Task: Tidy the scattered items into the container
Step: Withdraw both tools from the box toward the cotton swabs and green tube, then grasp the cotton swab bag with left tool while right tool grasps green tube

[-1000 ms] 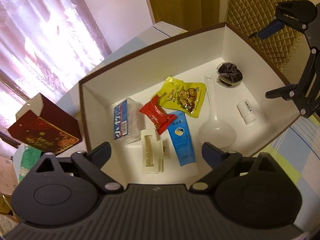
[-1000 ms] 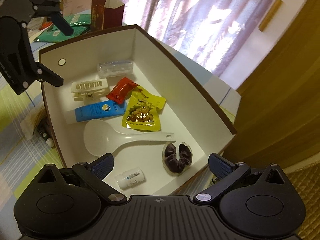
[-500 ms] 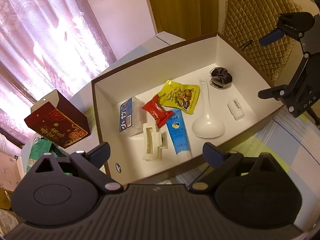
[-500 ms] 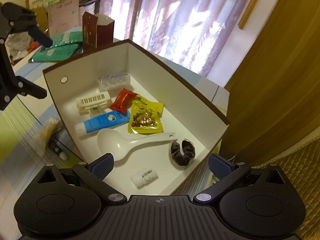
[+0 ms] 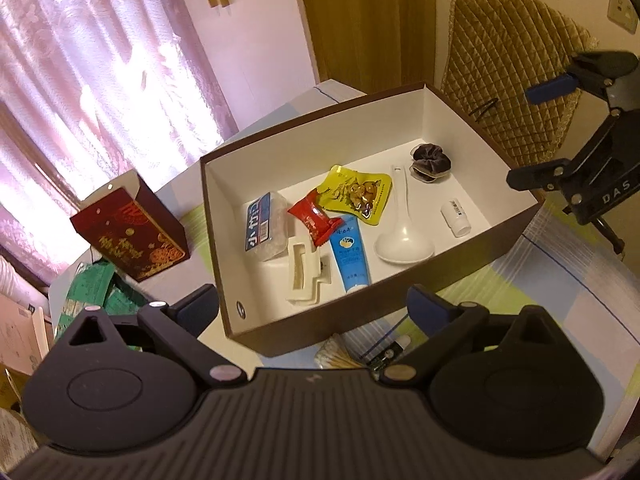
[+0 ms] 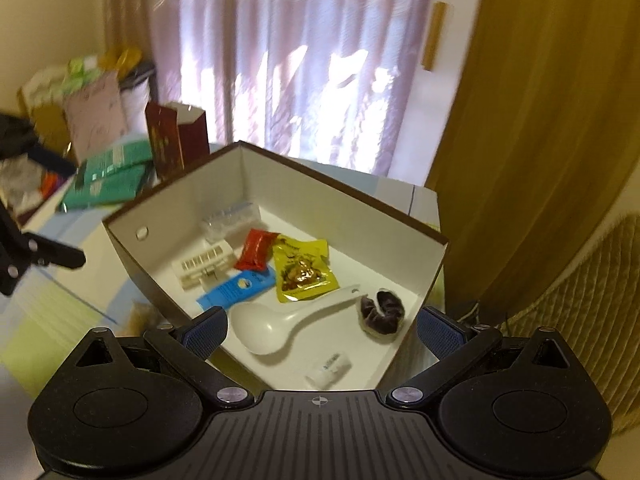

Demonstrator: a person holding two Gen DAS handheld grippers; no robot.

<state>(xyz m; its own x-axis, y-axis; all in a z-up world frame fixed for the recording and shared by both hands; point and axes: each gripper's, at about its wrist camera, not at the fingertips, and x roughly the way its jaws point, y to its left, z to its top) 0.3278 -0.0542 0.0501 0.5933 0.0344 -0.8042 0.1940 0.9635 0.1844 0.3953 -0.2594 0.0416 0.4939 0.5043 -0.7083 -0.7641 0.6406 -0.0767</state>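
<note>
Box [image 5: 516, 236]: brown outside, white inside. Spoon [image 5: 402, 236]: white. Tube [image 5: 350, 256]: blue. Snack pouch [image 5: 356, 192]: yellow. Wrapper [image 5: 314, 220]: red. Scrunchie [image 5: 432, 158]: dark brown. Counter [image 5: 560, 280] cloth: pastel check.

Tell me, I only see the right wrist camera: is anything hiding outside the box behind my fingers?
Observer: Yes. A small dark bottle with a white cap lies on the tablecloth just outside the box, next to a pack of cotton swabs.
Operator: Is my gripper carrying something?
Observer: No. The left wrist view shows the right gripper from the side, with its fingers spread and nothing between them.
Operator: What's that see-through pack in the far corner?
Observer: From the left wrist view, the tissue pack has a blue label with white writing.
</note>
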